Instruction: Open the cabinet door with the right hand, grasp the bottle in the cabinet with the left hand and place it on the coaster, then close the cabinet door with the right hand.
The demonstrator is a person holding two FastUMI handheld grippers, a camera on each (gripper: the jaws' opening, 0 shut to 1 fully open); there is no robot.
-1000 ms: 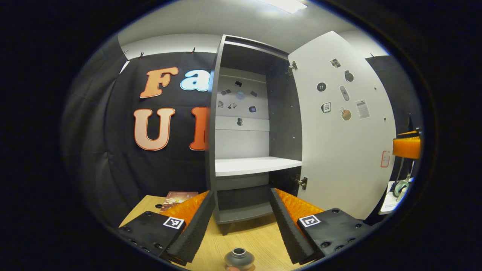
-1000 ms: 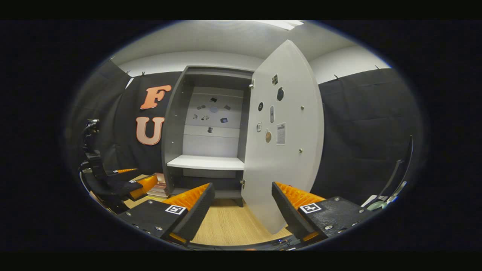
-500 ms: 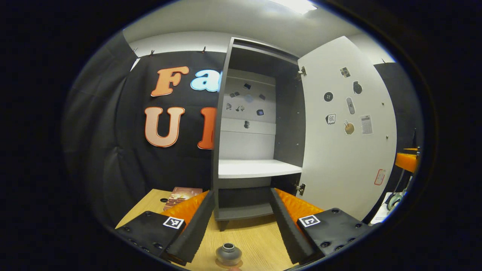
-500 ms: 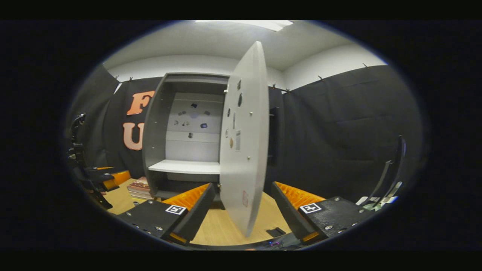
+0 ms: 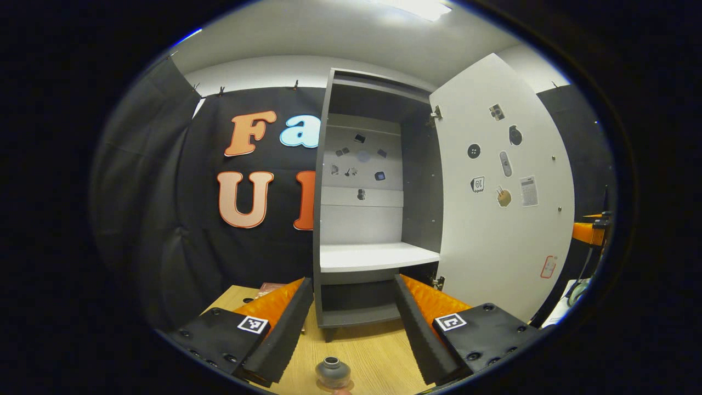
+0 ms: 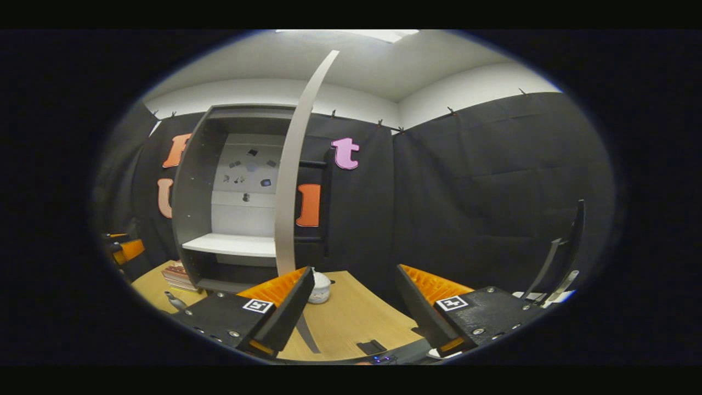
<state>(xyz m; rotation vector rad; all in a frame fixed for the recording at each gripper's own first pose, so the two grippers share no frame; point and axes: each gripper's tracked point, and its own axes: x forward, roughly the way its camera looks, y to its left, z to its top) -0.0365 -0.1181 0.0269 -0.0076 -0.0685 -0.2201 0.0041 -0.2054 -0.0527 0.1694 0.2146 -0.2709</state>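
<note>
Left gripper view, bottle below open tool, apart

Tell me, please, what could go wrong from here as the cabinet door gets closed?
The cabinet door stands wide open, edge-on to the right gripper, whose open fingers are not on it, so a push may glance off. The bottle stands right below the left gripper; a careless move could tip it.

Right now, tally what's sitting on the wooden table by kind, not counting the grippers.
Cabinet: 1
Bottle: 1
Stack of books: 1
White lidded pot: 1
Small black flat object: 1
Total: 5
</note>
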